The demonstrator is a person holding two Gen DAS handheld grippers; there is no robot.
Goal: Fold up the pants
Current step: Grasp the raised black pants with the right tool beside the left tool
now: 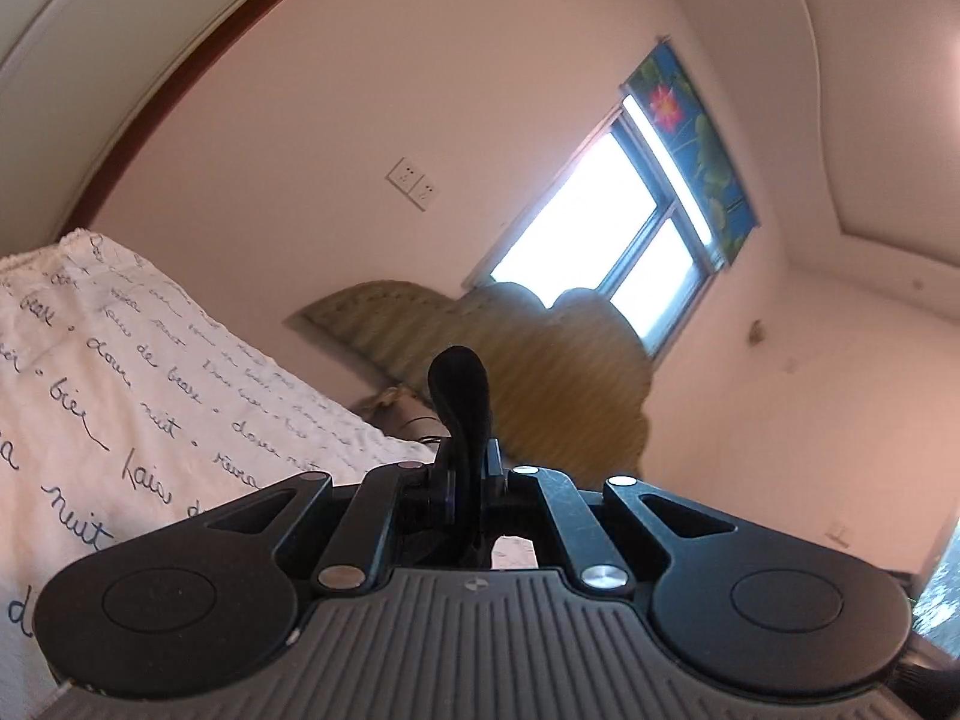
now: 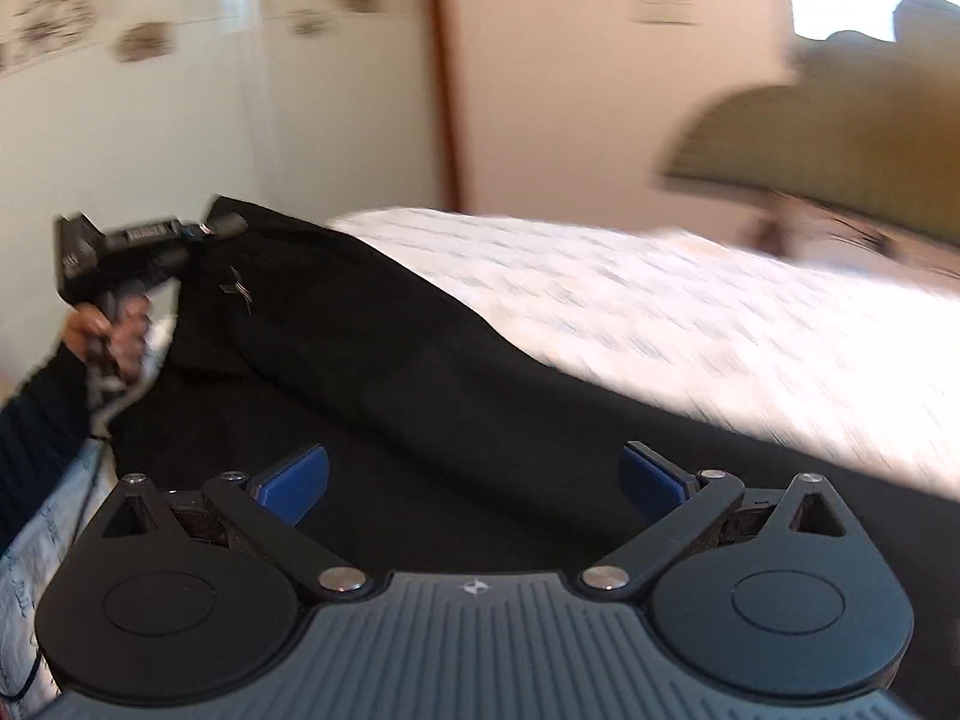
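Up on the left, the left tool [image 1: 459,414] is clamped together on a fold of the black pants [image 2: 420,396], a dark nub of cloth sticking up between its closed fingers in its own view; from the right wrist view the same tool [image 2: 210,228] shows at the far left, held by a hand [image 2: 108,330] in a dark sleeve, pinching the raised edge of the pants. Meanwhile the right tool [image 2: 474,480] stands wide apart, its blue pads [image 2: 297,483] hovering just over the black cloth with nothing between them. Those pants drape from the lifted corner down across the bed [image 2: 690,312], which wears a white blanket with cursive lettering [image 1: 120,396]. Behind it sit olive pillows [image 1: 540,360] below a bright window [image 1: 600,228]
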